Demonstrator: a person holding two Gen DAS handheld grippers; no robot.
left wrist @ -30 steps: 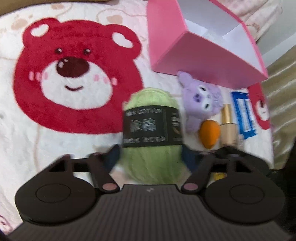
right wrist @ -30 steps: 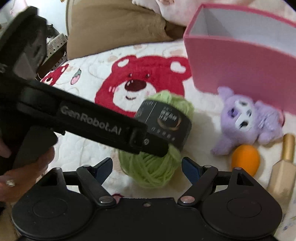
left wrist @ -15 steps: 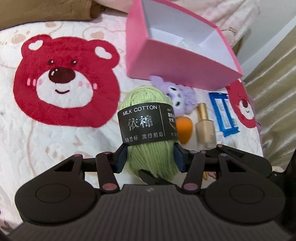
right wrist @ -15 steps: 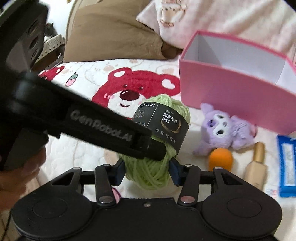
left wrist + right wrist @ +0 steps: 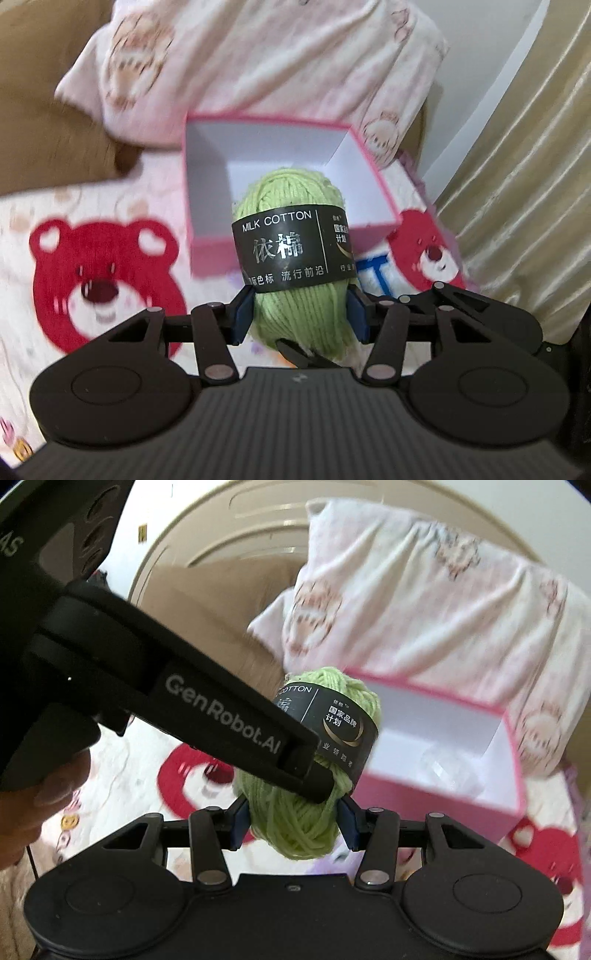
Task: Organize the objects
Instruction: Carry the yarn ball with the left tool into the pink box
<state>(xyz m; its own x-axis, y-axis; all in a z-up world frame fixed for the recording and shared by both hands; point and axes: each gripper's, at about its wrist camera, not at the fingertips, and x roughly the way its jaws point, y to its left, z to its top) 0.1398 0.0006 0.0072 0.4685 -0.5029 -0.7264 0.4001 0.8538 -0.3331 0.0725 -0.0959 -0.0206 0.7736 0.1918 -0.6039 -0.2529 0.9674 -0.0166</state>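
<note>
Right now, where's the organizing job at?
Done: nothing is visibly packed; the pink box looks nearly empty. In hand: both the left gripper and right gripper clamp the green yarn ball, held in front of the box. Left: the yarn drop, then the blue packet.

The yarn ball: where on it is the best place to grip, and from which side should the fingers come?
Grip the yarn on its bare lower half, below the black label, closing on its narrow width. The strands there are soft and give under the pads, whereas the glossy band looks slippery. Both the left gripper and right gripper already clamp that spot.
</note>
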